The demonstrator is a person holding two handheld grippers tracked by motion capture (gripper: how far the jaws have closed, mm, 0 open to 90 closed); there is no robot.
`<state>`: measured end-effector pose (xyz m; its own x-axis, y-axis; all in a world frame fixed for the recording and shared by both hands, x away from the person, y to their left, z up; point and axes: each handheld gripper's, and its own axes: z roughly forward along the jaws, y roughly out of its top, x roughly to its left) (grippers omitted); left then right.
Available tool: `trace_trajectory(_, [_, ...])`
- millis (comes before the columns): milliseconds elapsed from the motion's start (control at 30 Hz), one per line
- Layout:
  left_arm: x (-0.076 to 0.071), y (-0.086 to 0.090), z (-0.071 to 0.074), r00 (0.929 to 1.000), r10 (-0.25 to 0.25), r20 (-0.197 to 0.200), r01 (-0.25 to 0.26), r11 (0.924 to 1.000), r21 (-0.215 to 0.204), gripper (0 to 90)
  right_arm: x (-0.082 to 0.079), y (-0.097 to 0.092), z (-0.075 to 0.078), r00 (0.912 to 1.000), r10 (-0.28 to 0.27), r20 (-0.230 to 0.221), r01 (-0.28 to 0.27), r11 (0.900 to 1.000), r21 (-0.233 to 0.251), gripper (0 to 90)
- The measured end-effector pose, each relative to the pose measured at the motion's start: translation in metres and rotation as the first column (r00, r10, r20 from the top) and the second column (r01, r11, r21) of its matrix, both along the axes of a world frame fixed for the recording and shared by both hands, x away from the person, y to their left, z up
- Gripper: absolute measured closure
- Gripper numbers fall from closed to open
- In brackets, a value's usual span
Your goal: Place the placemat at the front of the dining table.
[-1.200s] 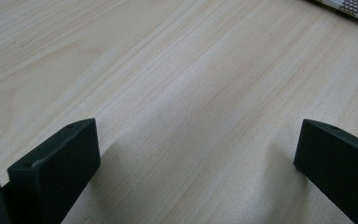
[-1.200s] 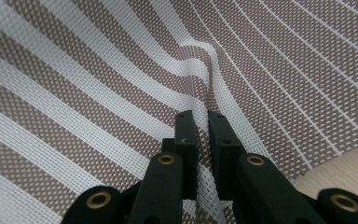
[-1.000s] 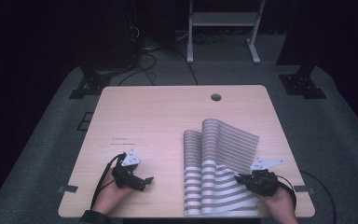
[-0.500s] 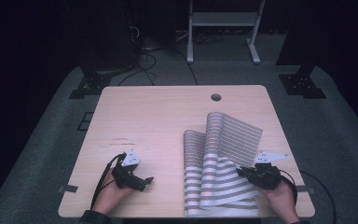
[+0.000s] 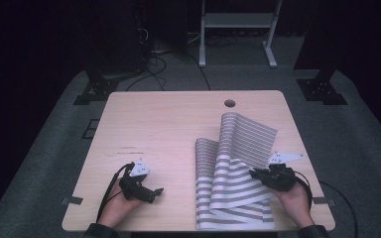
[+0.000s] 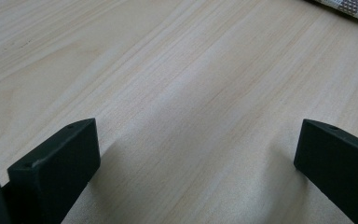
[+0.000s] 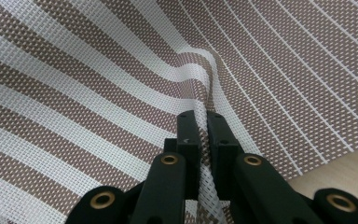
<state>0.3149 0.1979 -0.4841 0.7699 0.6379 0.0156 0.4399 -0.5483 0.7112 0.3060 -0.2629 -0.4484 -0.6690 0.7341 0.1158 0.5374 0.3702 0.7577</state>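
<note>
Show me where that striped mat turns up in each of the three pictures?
High view: striped mat lies right of centre, its edge lifted by the right gripper.
Left gripper view: a sliver at the top right corner.
Right gripper view: mat across the frame, pinched.
Shared landmark: the wooden table.

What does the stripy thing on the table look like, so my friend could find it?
Look at the pale wooden table and go to its near right part. There lies a woven mat with brown and white stripes, one edge lifted and curling over by the right gripper, which pinches it. It is the one striped thing there; the left gripper rests on bare wood.
</note>
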Motion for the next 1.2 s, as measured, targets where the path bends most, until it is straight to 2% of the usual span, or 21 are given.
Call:
trace_trajectory(900, [0.0, 0.0, 0.0, 1.0, -0.001, -0.001, 0.001, 1.0, 0.0, 0.0, 0.033, 0.016, 0.011, 0.9996, -0.002, 0.027, 0.002, 1.0, 0.005, 85.5])
trace_trajectory(1200, [0.0, 0.0, 0.0, 1.0, 0.001, -0.002, -0.001, 1.0, -0.002, 0.0, 0.05, 0.021, 0.016, 0.9994, -0.007, 0.035, 0.007, 0.9999, 0.014, 85.5])
